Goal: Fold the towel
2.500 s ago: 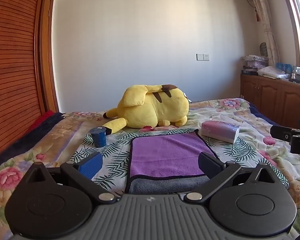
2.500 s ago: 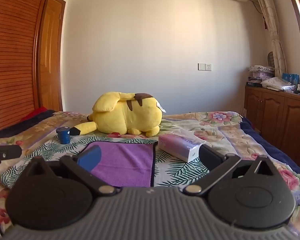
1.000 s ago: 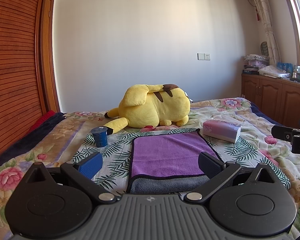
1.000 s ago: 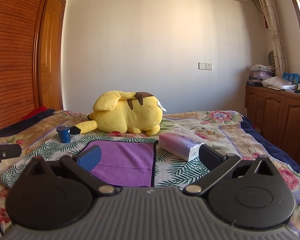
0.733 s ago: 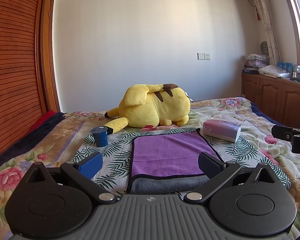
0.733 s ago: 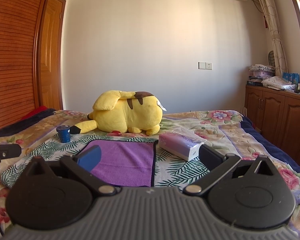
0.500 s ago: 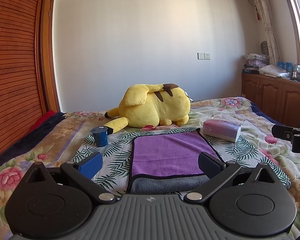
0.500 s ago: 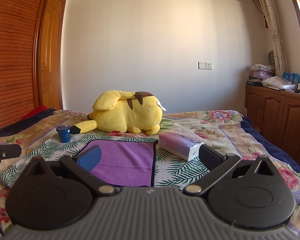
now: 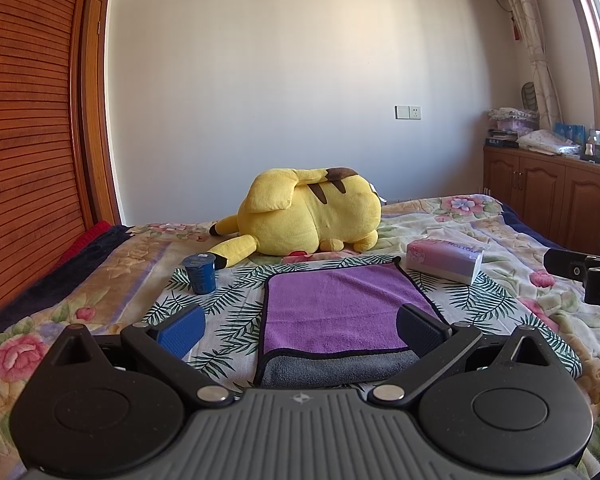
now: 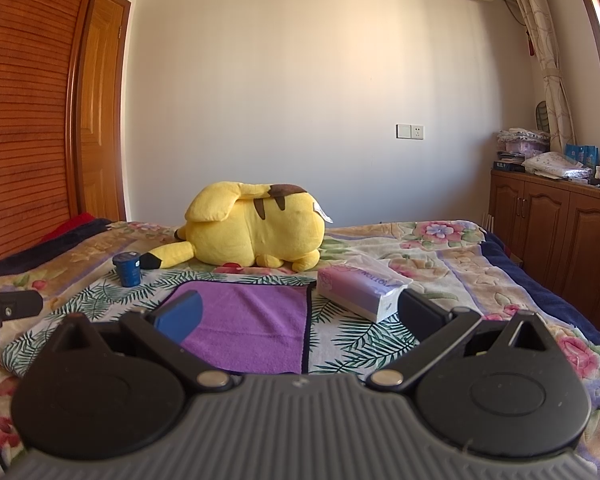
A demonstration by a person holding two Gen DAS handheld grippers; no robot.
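A purple towel (image 9: 340, 306) with a dark edge lies flat on the leaf-patterned cloth on the bed, its near edge turned up to show grey (image 9: 340, 368). It also shows in the right wrist view (image 10: 252, 322). My left gripper (image 9: 300, 326) is open and empty, held just short of the towel's near edge. My right gripper (image 10: 298, 314) is open and empty, to the right of the towel. Each gripper's tip shows at the edge of the other's view.
A yellow plush toy (image 9: 312, 216) lies behind the towel. A blue cup (image 9: 200, 274) stands to its left. A tissue box (image 9: 444, 258) lies to its right. A wooden wardrobe (image 9: 28, 140) stands left, cabinets (image 9: 548, 200) right.
Both grippers have stayed almost still, with only a very slight drift of the views. The towel has not moved.
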